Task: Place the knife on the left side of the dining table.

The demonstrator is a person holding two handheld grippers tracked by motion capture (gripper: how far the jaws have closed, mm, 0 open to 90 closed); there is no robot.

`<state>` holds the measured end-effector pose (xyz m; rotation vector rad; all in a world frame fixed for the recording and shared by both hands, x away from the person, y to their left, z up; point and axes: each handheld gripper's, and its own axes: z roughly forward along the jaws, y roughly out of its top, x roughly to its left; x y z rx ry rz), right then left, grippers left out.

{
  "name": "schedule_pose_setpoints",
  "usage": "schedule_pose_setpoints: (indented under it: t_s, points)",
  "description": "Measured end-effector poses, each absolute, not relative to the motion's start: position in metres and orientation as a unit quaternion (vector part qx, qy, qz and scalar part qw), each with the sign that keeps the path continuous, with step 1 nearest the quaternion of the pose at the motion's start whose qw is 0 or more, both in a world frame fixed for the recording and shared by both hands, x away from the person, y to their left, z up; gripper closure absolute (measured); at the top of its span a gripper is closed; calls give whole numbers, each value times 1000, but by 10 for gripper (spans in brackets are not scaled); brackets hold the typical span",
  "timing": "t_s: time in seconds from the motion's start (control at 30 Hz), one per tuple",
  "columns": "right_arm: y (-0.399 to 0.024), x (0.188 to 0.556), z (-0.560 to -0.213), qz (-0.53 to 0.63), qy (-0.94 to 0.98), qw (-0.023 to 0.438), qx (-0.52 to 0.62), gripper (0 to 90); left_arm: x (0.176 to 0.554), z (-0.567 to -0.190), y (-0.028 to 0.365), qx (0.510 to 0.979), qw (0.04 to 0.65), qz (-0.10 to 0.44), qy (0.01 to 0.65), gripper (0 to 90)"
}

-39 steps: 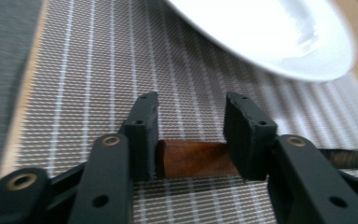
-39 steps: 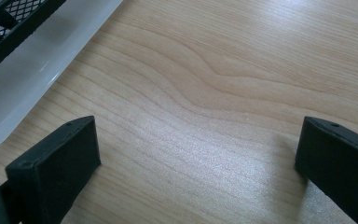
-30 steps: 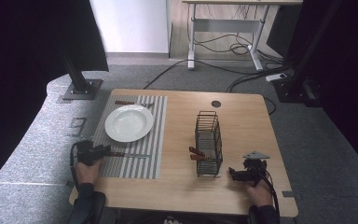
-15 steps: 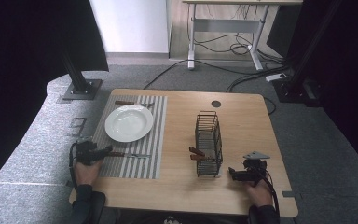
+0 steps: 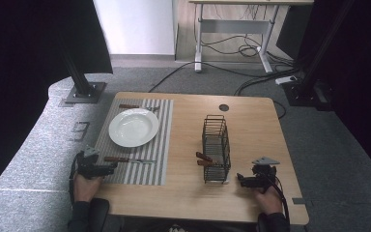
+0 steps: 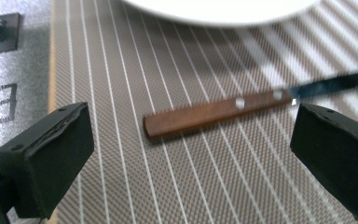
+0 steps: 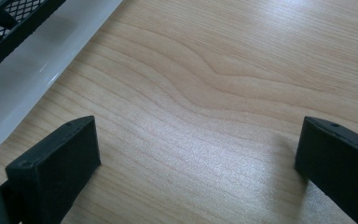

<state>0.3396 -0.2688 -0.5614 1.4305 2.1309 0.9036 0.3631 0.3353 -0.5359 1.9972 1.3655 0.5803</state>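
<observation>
At the near left corner of a wooden desk point(image 5: 251, 193), a person's left hand point(image 5: 84, 186) holds the left gripper point(image 5: 107, 168) low over a striped placemat point(image 5: 162, 140), its jaws spread wide and gripping nothing. Just ahead of them a knife point(image 6: 223, 112) with a brown wooden handle lies flat on the mat, handle end nearest the gripper and blade pointing right, near the rim of a white plate point(image 5: 133, 127). A second wooden-handled utensil point(image 5: 135, 107) rests on the mat beyond the plate. Toward the middle of the desk stands a black wire basket point(image 5: 216, 145) on a pale tray point(image 7: 23, 88), with two brown handles point(image 5: 204, 159) poking out of its left side. At the near right, the right hand point(image 5: 268, 198) holds the right gripper point(image 5: 241, 180) just beside the basket, its jaws likewise wide apart and empty over bare wood.
</observation>
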Motion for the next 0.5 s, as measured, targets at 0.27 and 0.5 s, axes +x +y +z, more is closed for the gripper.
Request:
schedule_pose_setpoints:
  t_s: [0.27, 0.5]
  points:
    - [-269, 340, -561, 325, 766, 209, 514, 0, 365, -548, 334, 778, 293, 193, 521, 0]
    - [-269, 340, -561, 325, 766, 209, 514, 0, 365, -549, 333, 778, 292, 195, 521, 0]
